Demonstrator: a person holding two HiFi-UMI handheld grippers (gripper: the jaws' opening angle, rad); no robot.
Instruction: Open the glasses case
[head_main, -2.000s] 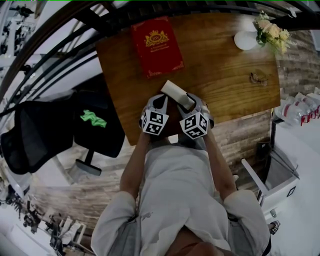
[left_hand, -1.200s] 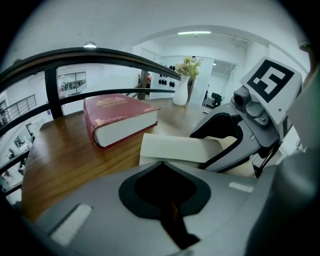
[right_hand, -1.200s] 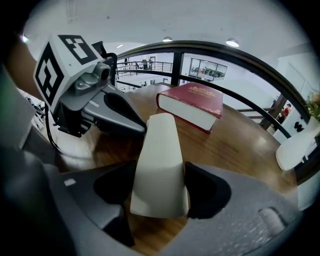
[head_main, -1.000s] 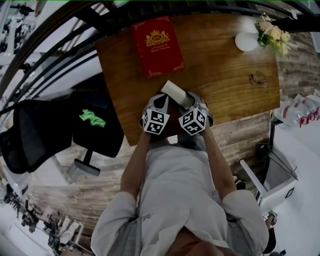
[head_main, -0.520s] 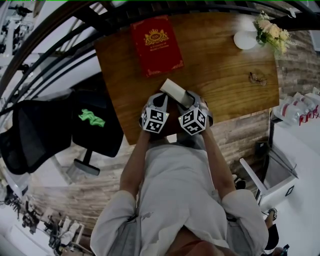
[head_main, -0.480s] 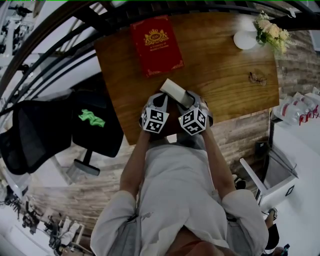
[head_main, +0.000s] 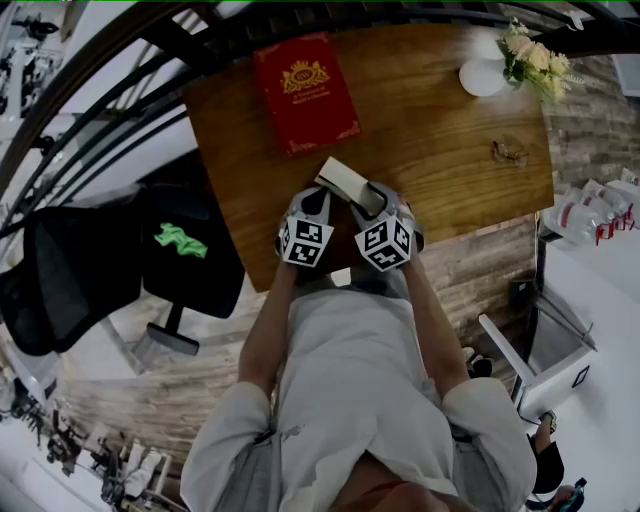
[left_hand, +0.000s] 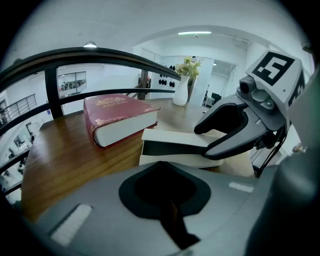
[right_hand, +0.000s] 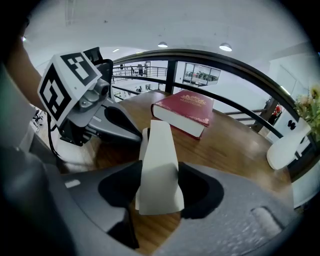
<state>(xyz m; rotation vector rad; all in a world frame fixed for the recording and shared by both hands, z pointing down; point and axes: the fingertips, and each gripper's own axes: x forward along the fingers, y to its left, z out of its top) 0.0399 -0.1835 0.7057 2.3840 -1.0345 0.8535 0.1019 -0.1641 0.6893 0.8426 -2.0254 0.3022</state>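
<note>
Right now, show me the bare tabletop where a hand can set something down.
Free: the wide strip between red book and glasses, running up toward the vase; also the near right corner below the glasses. Crowded: near edge, left gripper beside the glasses case, right gripper closing its jaws astride it.
</note>
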